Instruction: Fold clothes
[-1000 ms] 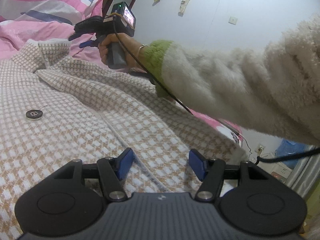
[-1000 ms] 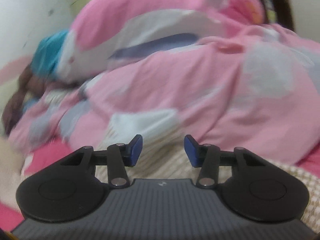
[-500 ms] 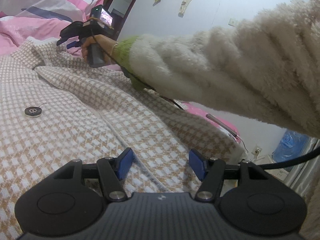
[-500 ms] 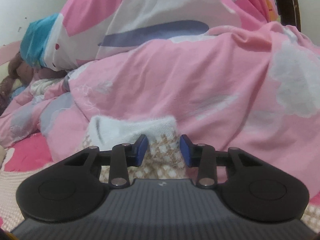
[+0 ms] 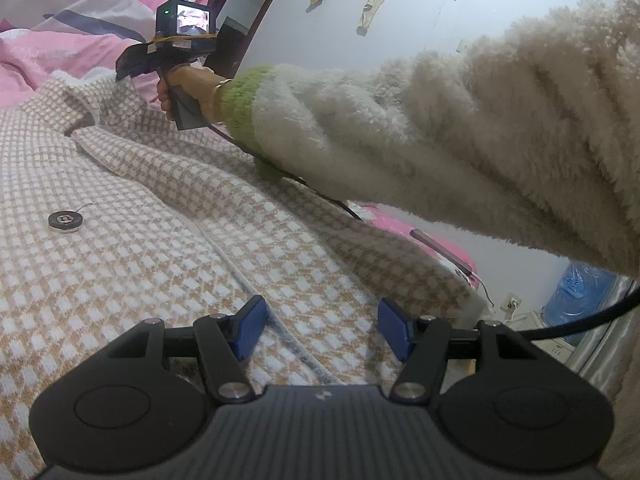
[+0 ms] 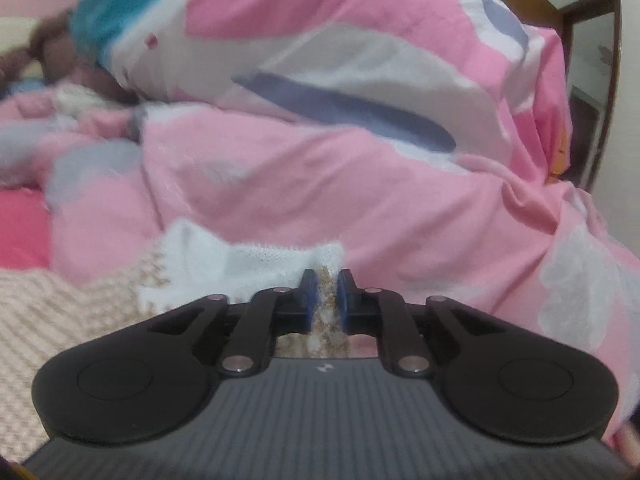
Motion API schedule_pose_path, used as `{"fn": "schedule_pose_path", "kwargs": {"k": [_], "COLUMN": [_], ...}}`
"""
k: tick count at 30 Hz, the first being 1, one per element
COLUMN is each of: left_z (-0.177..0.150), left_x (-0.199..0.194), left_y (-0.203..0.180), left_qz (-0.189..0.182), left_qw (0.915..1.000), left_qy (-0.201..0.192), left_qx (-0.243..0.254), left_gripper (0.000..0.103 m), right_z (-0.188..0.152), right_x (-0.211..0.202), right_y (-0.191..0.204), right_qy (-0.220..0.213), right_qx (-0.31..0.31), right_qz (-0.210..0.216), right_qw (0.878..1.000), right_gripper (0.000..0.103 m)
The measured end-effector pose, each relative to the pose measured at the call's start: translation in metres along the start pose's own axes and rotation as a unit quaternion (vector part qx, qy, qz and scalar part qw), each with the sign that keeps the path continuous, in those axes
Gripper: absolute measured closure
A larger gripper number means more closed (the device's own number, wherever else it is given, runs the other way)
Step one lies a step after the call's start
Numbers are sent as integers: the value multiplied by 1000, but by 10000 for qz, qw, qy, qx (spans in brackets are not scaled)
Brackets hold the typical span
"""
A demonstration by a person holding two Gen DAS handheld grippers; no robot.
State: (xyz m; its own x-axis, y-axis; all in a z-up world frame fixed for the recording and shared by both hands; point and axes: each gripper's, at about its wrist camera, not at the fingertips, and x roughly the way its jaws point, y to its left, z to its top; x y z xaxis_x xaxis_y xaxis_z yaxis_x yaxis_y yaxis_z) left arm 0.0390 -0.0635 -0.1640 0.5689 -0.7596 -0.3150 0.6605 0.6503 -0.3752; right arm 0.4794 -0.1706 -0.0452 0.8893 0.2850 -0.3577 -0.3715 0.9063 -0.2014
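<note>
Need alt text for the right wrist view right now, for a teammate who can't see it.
The right gripper is pinched on a fold of the beige-and-white checked garment, beside its white fuzzy cuff; its jaws have just been closing. A rumpled pink duvet fills the blurred background.

L wrist cam sat low over the checked coat (image 5: 168,264), looking along it toward the far wall, w/ the right gripper (image 5: 124,70) in view at the collar. R wrist cam sat close at that collar (image 6: 256,260), facing the pink duvet (image 6: 360,184). Both views shared collar and duvet.
</note>
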Motion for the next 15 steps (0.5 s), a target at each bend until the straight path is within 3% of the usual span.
{"fn": "schedule_pose_path", "kwargs": {"k": [1,3,8,15], "left_z": [0,0,-1,1], "left_x": [0,0,-1,-2], "left_y": [0,0,1,3], "left_qz": [-2,-7,-30,-87], "left_qw": [10000,10000,10000,9999], "left_qy": [-3,-9,-21,-36], "left_qx": [0,-1,-19,-97], "left_gripper": [41,41,41,41], "right_z": [1,4,12,4], "right_x": [-1,-12,-64,-236], "right_y": [-2,-18,-57,-121], "right_qy": [-33,-253,-544,-901], "right_qx": [95,560,1114,1878], "right_qz": [-112,-130,-272,-474], "right_qw": [9999,9980,9919,9769], "right_gripper": [80,75,75,71]}}
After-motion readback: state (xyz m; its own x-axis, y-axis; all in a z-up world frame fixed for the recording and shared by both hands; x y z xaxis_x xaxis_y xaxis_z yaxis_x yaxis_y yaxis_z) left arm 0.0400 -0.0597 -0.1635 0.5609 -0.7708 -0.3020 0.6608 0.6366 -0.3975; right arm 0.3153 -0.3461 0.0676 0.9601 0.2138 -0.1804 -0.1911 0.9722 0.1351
